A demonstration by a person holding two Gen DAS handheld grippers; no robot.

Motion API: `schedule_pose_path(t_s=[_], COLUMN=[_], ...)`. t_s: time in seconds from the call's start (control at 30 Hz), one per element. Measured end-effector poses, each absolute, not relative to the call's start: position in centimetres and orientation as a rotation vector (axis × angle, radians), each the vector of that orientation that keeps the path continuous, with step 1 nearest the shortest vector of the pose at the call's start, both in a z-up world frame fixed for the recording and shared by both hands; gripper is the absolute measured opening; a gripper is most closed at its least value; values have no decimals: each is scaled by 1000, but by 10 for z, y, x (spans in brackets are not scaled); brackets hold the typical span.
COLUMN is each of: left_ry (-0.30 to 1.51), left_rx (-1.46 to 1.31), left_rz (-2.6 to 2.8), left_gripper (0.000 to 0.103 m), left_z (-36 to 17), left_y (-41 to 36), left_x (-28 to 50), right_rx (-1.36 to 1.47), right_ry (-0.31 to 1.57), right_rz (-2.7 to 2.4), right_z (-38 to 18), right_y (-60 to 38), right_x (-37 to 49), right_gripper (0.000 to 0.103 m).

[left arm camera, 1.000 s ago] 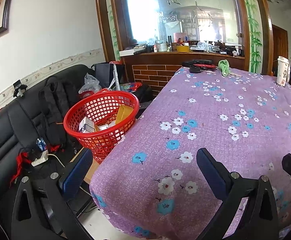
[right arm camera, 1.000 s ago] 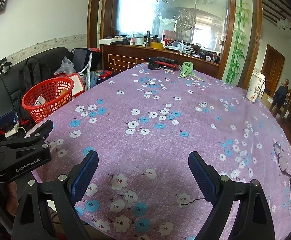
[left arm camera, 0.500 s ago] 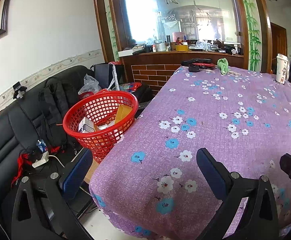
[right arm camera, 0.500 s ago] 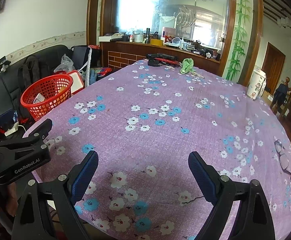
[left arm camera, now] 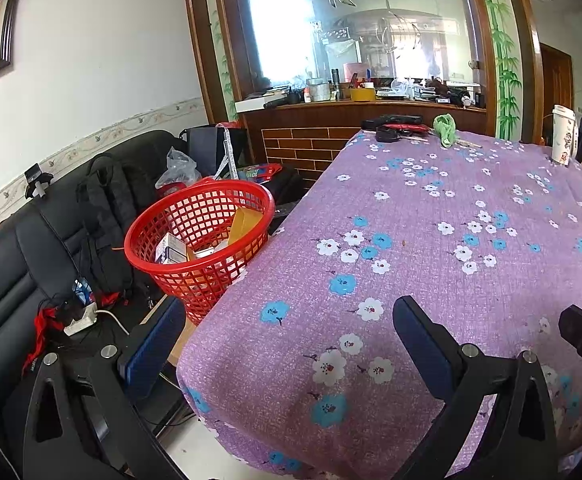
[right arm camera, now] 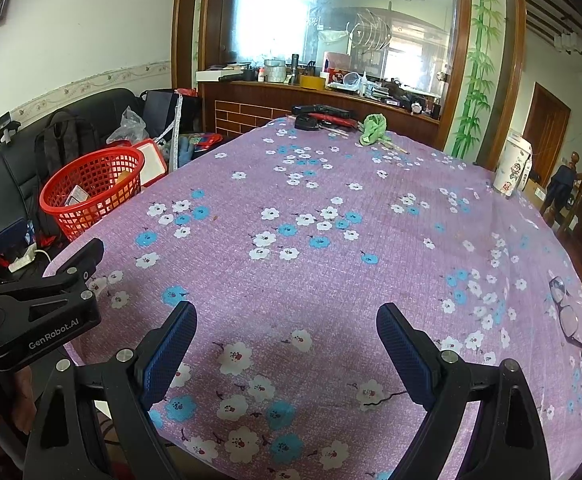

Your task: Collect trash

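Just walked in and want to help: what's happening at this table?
A person holds a two-finger claw in each hand, collecting trash. The left claw and right claw are open and empty above the purple flowered tablecloth. The red plastic mesh basket beside the table already holds boxes.

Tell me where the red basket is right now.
The red basket sits off the table's left edge, beside the purple tablecloth and in front of the black sofa; both views show it.

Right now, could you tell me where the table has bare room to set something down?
The tablecloth is bare across its middle, from both grippers to the green cloth. Crowded spots: the far edge by the black items, and the right edge with glasses and cup.
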State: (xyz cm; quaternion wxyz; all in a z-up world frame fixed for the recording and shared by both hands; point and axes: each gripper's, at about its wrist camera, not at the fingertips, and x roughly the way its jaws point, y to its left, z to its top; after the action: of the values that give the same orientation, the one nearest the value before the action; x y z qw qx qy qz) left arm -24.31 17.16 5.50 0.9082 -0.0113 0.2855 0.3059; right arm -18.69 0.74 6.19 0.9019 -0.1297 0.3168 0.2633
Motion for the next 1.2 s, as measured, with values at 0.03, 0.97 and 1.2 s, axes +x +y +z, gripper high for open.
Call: schedule_pose_path(t_s=[0.03,0.97,1.2], left_ry=[587,597,672], left_rx=[-24,36,40], left_rz=[632,580,396], left_gripper=[103,103,103], left_z=[55,55,58], left_y=[172,157,128], left_x=[-243,-230,-176], right_rx=[-268,-204,-102], right_ry=[655,702,774], right_rz=[545,492,295], right_z=[62,53,49], right_y=[7,-11,-73], right_x=[-187,-167,-110], right_gripper=[94,94,95])
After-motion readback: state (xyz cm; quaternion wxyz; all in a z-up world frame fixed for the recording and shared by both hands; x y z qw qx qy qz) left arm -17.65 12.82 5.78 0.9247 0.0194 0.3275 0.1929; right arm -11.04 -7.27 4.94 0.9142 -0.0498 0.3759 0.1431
